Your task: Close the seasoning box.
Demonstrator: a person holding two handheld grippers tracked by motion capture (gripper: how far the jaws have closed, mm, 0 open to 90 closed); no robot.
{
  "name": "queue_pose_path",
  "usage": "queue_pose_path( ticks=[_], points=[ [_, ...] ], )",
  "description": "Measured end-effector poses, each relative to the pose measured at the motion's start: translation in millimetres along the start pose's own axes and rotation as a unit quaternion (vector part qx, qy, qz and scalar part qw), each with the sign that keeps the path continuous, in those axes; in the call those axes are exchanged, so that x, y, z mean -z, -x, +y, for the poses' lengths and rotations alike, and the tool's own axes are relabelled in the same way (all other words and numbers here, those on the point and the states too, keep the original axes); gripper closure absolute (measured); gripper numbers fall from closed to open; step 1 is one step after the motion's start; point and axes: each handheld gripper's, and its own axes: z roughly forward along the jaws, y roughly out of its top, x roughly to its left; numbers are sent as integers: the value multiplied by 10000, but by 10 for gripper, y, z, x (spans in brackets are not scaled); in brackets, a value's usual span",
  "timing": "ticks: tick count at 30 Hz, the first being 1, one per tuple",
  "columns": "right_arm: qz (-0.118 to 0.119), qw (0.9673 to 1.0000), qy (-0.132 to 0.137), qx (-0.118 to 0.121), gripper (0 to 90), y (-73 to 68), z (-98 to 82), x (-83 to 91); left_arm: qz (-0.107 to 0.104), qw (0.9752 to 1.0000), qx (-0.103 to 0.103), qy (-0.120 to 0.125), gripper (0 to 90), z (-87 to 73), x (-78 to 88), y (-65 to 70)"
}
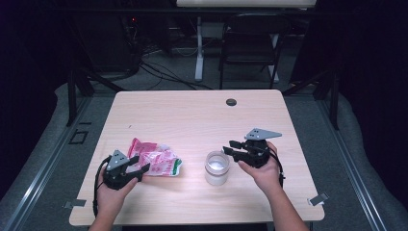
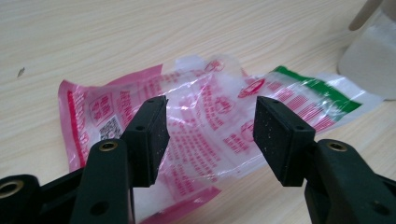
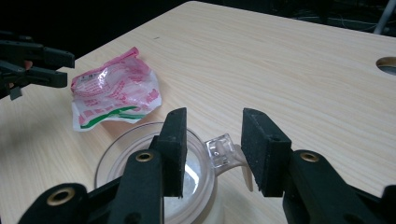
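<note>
Nearby, clear jar point(image 1: 217, 167) beside crumpled pink bag point(image 1: 156, 161).

The high camera hung above the person's side, looking forward and down over the whole counter point(image 1: 192, 115). The left claw point(image 2: 210, 135) camera sat low and close, staring along its jaws at the pink packet point(image 2: 196, 126). The right claw point(image 3: 212, 149) camera hovered just over the clear jar point(image 3: 140, 154), facing across the counter. All three views shared packet and jar.
</note>
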Motion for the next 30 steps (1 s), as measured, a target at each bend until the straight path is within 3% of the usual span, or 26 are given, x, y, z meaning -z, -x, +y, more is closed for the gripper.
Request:
queue_pose_path(
  ticks=[8, 12, 30],
  points=[
    [-123, 9999, -14, -113, 605, 75, -40, -4, 225, 9996, 89, -149, 449, -96, -53, -102],
    [-174, 9997, -1, -161, 600, 107, -60, -12, 313, 9992, -12, -238, 449, -106, -84, -102],
    [-563, 9968, 89, -552, 530, 265, -138, -9, 310, 9989, -33, -363, 431, -104, -130, -102]
  ],
)
